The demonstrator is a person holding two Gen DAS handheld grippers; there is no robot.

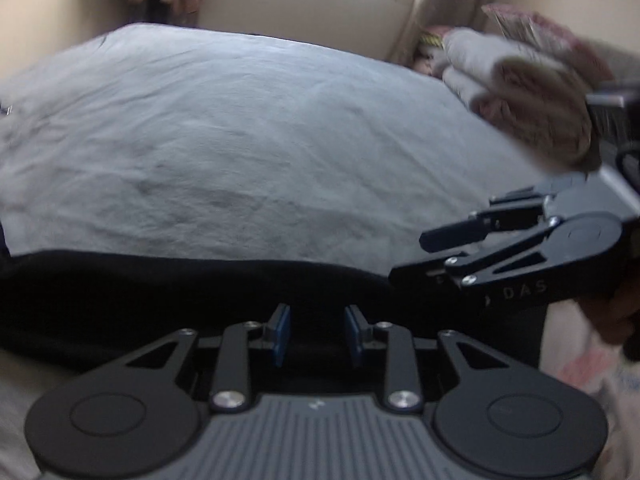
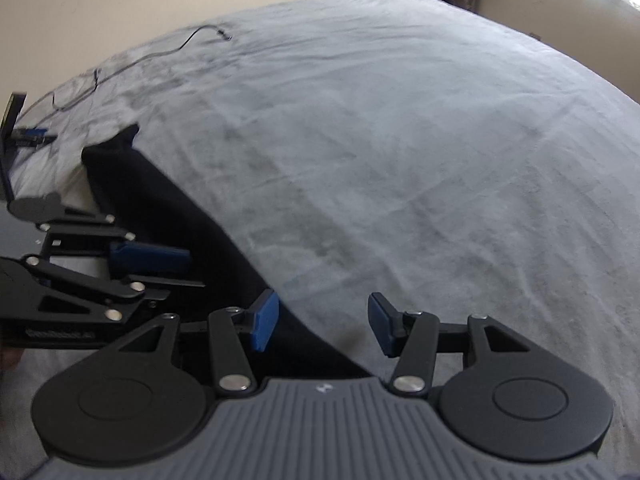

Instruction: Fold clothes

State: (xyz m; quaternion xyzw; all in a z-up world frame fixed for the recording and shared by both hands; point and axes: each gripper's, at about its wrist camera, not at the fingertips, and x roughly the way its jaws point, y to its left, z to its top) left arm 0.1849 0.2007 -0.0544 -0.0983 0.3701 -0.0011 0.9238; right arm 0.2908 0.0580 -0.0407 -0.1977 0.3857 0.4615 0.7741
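A black garment (image 1: 160,292) lies stretched along the near edge of the bed. In the right wrist view the black garment (image 2: 180,216) runs as a long dark band from far left toward my fingers. My left gripper (image 1: 317,332) is open, its blue pads (image 1: 280,332) just above the black cloth with nothing pinched. It shows from the side as the left gripper (image 2: 184,270) in the right wrist view. My right gripper (image 2: 323,322) is open over the garment's edge and the sheet. From the left wrist view, the right gripper (image 1: 410,258) hovers at the cloth's right end.
The pale grey bedsheet (image 1: 240,140) covers a wide bed. A heap of folded grey and brown laundry (image 1: 520,92) sits at the far right. A thin black cable (image 2: 160,54) and a dark device (image 2: 12,120) lie at the bed's far left. Walls and a window stand behind.
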